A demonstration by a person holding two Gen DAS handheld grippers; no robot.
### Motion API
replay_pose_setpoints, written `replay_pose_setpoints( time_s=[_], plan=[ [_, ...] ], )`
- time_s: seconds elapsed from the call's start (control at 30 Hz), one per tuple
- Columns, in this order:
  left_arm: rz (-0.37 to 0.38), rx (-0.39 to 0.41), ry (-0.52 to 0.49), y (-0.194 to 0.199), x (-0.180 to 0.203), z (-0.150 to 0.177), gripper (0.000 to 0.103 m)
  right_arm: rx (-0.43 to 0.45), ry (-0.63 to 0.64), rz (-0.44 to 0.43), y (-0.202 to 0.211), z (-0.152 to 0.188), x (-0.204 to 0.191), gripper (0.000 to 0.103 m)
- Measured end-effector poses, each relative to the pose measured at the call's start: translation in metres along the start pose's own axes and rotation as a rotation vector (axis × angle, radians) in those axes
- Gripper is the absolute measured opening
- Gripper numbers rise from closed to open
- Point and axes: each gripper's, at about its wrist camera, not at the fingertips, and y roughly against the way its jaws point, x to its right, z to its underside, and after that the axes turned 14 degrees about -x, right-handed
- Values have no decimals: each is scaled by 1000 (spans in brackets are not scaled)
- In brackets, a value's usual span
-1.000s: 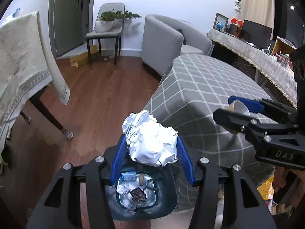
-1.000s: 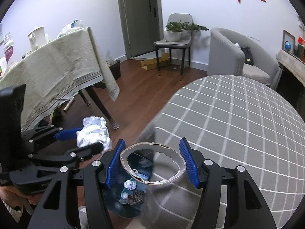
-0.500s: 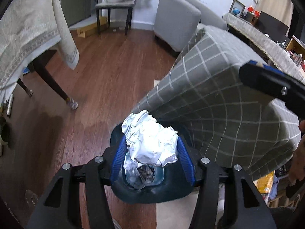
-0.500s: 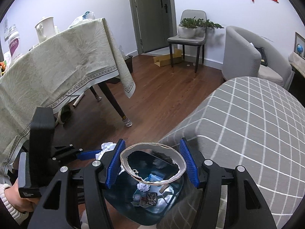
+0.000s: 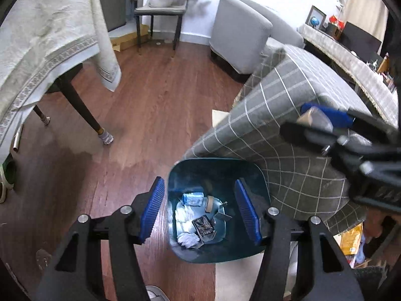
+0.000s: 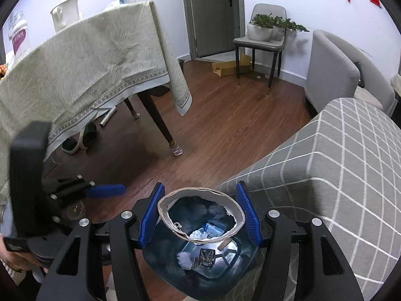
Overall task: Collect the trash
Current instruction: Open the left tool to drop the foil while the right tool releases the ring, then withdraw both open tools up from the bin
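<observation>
A dark teal trash bin (image 5: 253, 175) stands on the wood floor beside the checked grey table. My left gripper (image 5: 200, 209) is open and empty right above it. Inside lie a white crumpled paper ball (image 5: 188, 238), a blue packet (image 5: 192, 198) and a dark wrapper (image 5: 204, 225). My right gripper (image 6: 200, 215) is shut on a torn cardboard ring (image 6: 236, 214) and holds it over the bin (image 6: 165, 263). The right gripper also shows at the right of the left wrist view (image 5: 315, 120). The left gripper shows at the left of the right wrist view (image 6: 107, 191).
The checked grey table (image 5: 288, 105) edges the bin on the right. A table with a beige cloth (image 6: 82, 60) stands left, its leg (image 6: 160, 125) near the bin. Shoes (image 6: 82, 138) lie under it. A grey armchair (image 5: 240, 32) and a chair with a plant (image 6: 263, 32) stand behind.
My left gripper has opened and the crumpled paper ball has dropped into the bin. The right gripper has moved over the bin with the cardboard ring still held.
</observation>
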Motion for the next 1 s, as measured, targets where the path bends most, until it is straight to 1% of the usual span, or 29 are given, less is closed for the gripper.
replay_pose_setpoints(
  time_s=[0.1,0.2,0.27,0.47,0.53,0.63,0.7,0.73,0.77,0.8,0.83,1.0],
  plan=[
    [-1,40,19,12,-9,1,54,-28,1,-1,-10,1,-1,60],
    [-14,78,18,22,-12,1,50,-66,-9,-18,-23,2,-2,60],
    [-8,105,19,30,-14,2,47,-92,-12,-29,-31,3,-4,60],
    [4,151,21,48,-17,-2,41,-153,3,-21,-52,9,-11,60],
    [7,166,23,53,-17,-3,35,-172,8,-17,-59,10,-12,60],
    [-8,188,5,59,-13,-4,34,-201,19,-15,-68,15,-15,60],
    [-1,202,-9,64,-10,-4,34,-220,24,-13,-75,19,-17,60],
    [2,208,-14,65,-8,-4,34,-230,29,-10,-78,21,-18,61],
    [2,217,-22,67,-6,-4,34,-239,34,-6,-80,22,-17,65],
    [-2,226,-31,70,-3,-4,34,-244,36,-1,-80,24,-16,75],
    [-4,231,-37,71,-1,-4,34,-246,35,3,-81,26,-15,77],
    [-7,250,-40,79,5,-4,34,-228,20,1,-69,29,-11,77]
  ],
)
